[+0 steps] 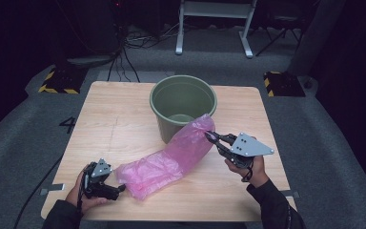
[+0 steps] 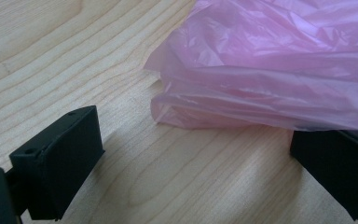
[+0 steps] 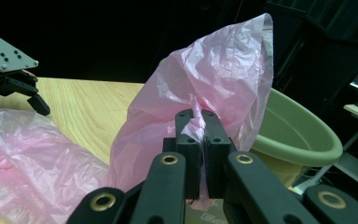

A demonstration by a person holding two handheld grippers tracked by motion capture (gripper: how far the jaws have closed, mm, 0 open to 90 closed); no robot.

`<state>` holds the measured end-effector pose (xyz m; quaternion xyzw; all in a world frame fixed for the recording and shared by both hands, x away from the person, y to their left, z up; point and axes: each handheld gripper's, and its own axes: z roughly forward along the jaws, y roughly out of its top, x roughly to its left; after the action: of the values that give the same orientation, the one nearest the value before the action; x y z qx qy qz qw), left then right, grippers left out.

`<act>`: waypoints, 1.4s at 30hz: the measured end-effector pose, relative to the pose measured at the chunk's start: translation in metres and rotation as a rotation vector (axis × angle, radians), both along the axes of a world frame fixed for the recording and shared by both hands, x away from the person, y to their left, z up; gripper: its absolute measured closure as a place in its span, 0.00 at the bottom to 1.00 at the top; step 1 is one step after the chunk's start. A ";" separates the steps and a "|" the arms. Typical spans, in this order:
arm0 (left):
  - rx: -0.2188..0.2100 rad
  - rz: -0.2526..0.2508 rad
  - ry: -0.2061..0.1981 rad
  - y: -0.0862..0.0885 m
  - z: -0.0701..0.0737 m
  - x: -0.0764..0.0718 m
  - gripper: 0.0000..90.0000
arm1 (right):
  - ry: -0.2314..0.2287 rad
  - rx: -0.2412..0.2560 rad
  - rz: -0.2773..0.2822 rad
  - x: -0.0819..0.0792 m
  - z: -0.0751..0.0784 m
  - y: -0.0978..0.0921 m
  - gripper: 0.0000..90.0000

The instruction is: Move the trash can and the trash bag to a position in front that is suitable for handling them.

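Item: pink bag [image 1: 171,160], centre frame, against bucket [image 1: 183,107]; my right gripper [image 1: 211,137] pinches its edge, my left gripper [image 1: 118,189] spread lower left—lift slowly, keep film untorn.

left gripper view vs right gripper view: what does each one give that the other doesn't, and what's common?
Left gripper view alone: the left hand-held gripper, jaws wide apart and low over the table, with the bag's folded bottom end lying just ahead of them and draping over the right-hand jaw.

Right gripper view alone: the right hand-held gripper shut on a twisted pinch of the bag, lifting that end, and the green bucket right behind it.

Shared: the pink plastic bag and the wooden table.
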<state>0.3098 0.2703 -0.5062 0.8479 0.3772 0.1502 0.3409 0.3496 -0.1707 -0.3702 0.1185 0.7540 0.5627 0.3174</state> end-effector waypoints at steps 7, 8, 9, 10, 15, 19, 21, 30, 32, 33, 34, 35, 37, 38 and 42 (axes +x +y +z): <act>0.000 0.000 0.000 0.000 0.000 0.000 0.02 | -0.008 -0.005 0.012 -0.001 0.004 0.003 0.99; 0.000 0.000 0.000 0.000 0.000 0.000 0.02 | -0.013 -0.009 0.010 0.000 0.005 0.005 0.99; 0.000 0.000 0.000 0.000 0.000 0.000 0.02 | -0.016 -0.009 0.011 0.001 0.005 0.005 0.99; 0.000 0.000 0.000 0.000 0.000 0.000 0.02 | -0.017 -0.010 0.010 0.001 0.006 0.006 0.99; -0.003 0.002 0.000 0.000 0.000 0.000 0.02 | -0.023 -0.009 0.011 0.003 0.008 0.008 0.99; 0.000 -0.002 0.001 0.000 0.000 0.000 0.03 | -0.037 -0.007 0.014 0.006 0.015 0.012 0.99; 0.004 -0.008 -0.002 0.000 0.001 0.000 0.03 | -0.043 -0.004 0.014 0.008 0.018 0.014 0.99; 0.001 -0.022 0.001 -0.003 0.002 0.000 0.06 | -0.050 0.005 0.019 0.019 0.033 0.027 0.99; 0.005 -0.032 0.001 -0.005 0.003 -0.001 0.10 | -0.047 0.004 0.020 0.023 0.037 0.029 0.99; 0.008 -0.034 -0.003 -0.005 0.004 -0.001 0.13 | -0.050 0.001 0.018 0.024 0.038 0.031 0.99; 0.018 -0.018 -0.015 -0.006 0.004 -0.001 0.14 | -0.047 0.002 0.020 0.026 0.039 0.032 0.99; 0.018 -0.018 -0.015 -0.006 0.004 -0.001 0.14 | -0.047 0.002 0.020 0.026 0.039 0.032 0.99; 0.018 0.007 -0.022 -0.006 0.005 0.000 0.18 | -0.043 0.004 0.015 0.030 0.041 0.034 0.99; 0.019 0.006 -0.024 -0.006 0.005 0.000 0.18 | -0.035 0.010 0.011 0.034 0.042 0.034 0.99; 0.017 -0.008 -0.028 -0.006 0.007 0.000 0.19 | -0.023 0.003 -0.005 0.042 0.041 0.035 0.99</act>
<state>0.3096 0.2641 -0.4995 0.8501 0.3677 0.1639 0.3395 0.3913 -0.1352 -0.3288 0.1143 0.7493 0.5643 0.3271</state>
